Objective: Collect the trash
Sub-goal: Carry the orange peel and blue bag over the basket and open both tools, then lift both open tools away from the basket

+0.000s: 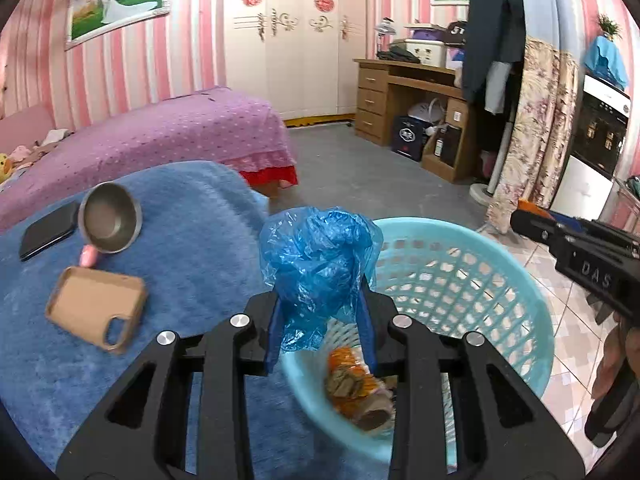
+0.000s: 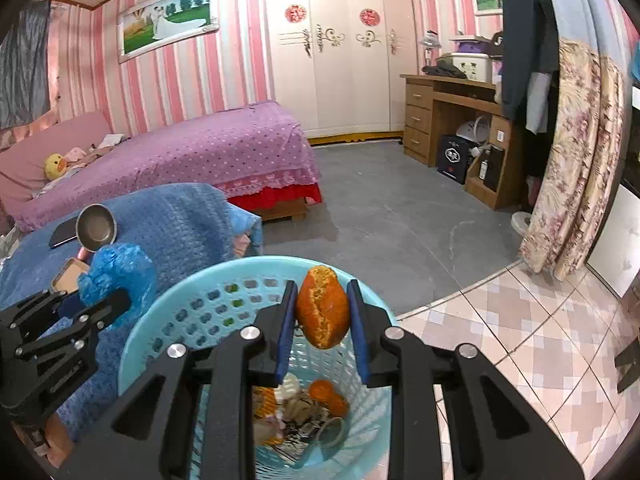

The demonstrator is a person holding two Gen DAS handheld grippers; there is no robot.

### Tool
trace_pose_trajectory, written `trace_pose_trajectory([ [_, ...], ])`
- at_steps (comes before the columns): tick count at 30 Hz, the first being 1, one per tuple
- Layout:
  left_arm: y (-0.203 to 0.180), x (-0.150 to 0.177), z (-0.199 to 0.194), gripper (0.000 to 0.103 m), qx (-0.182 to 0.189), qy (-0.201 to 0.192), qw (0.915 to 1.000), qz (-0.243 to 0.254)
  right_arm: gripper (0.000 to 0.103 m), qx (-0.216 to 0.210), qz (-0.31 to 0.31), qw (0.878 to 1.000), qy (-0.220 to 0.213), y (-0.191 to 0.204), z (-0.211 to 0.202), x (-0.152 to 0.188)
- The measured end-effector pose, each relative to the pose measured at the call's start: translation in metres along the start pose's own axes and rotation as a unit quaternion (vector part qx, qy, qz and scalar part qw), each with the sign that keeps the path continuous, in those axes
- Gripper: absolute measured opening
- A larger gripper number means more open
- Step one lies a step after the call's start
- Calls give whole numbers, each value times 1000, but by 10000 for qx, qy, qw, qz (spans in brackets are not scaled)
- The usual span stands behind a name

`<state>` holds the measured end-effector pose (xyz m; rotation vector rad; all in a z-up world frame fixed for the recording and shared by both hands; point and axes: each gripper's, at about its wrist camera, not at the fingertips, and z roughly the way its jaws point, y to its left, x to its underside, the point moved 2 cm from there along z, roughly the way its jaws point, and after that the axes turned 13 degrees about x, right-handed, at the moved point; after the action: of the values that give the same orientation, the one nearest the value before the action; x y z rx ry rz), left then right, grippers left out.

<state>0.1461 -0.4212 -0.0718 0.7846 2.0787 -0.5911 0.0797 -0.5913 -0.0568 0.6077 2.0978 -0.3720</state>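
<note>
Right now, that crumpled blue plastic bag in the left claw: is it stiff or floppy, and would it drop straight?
Probably floppy: the blue plastic bag bulges and creases above the left gripper, with a loose tail hanging below. Likely very light, being thin and see-through. Released over the basket, it may drift rather than fall straight.

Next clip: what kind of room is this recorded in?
Most likely a home bedroom: a bed with a purple polka-dot cover, a tall white wardrobe with ornate handles and a wooden desk with drawers stand along pink striped walls. A framed wedding photo hangs above the bed.
</note>
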Motion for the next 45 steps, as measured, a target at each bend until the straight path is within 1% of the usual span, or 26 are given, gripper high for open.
trace_pose_trajectory([
  [2,-8,-4,10,34,57,86,9999,-5,25,35,62,10000,20,-8,2,1],
  [3,-9,-5,14,46,52,111,9999,-19,25,45,79,10000,23,-11,2,2],
  [4,-10,-6,16,61,51,135,9999,-40,25,64,85,9999,25,-14,3,2],
  [6,-7,-7,16,75,-14,51,10000,-81,25,85,76,9999,16,-16,3,2],
  [9,-2,-8,16,85,-101,38,9999,-116,25,106,75,9999,12,-18,3,3],
  [10,2,-9,14,90,-202,18,9997,-120,25,106,81,9999,15,-17,4,3],
  [12,11,-9,9,94,-372,-49,9992,-114,26,87,104,9999,29,-17,6,5],
  [19,36,-10,-9,96,-541,-119,9980,-310,26,33,22,10000,61,-6,14,13],
  [25,51,-4,-29,97,-666,-175,9969,-387,26,-134,-147,9998,82,20,19,15],
  [29,60,0,-39,97,-724,-173,9962,-455,29,-148,-303,9993,185,35,26,15],
  [30,62,1,-42,97,-754,-178,9959,-461,34,-136,-311,9992,191,36,26,16],
  [31,65,2,-46,97,-789,-188,9956,-469,46,-142,-296,9992,212,37,26,16],
  [32,66,3,-49,97,-820,-200,9953,-481,55,-168,-244,9993,241,37,26,16],
  [33,69,3,-52,97,-844,-210,9950,-497,71,-197,-176,9994,226,37,25,16],
  [34,73,4,-57,97,-867,-213,9946,-527,79,-193,-136,9995,198,36,23,15],
  [35,75,4,-59,97,-880,-215,9944,-549,81,-138,-94,9997,173,34,21,15],
  [37,80,6,-67,97,-918,-244,9936,-619,92,-30,-26,9998,170,30,18,12],
  [40,85,8,-79,97,-940,-299,9926,-706,98,-56,141,9998,134,25,9,10],
  [45,88,14,-99,97,-1023,-332,9918,-692,98,8,188,9998,11,26,-13,9],
])
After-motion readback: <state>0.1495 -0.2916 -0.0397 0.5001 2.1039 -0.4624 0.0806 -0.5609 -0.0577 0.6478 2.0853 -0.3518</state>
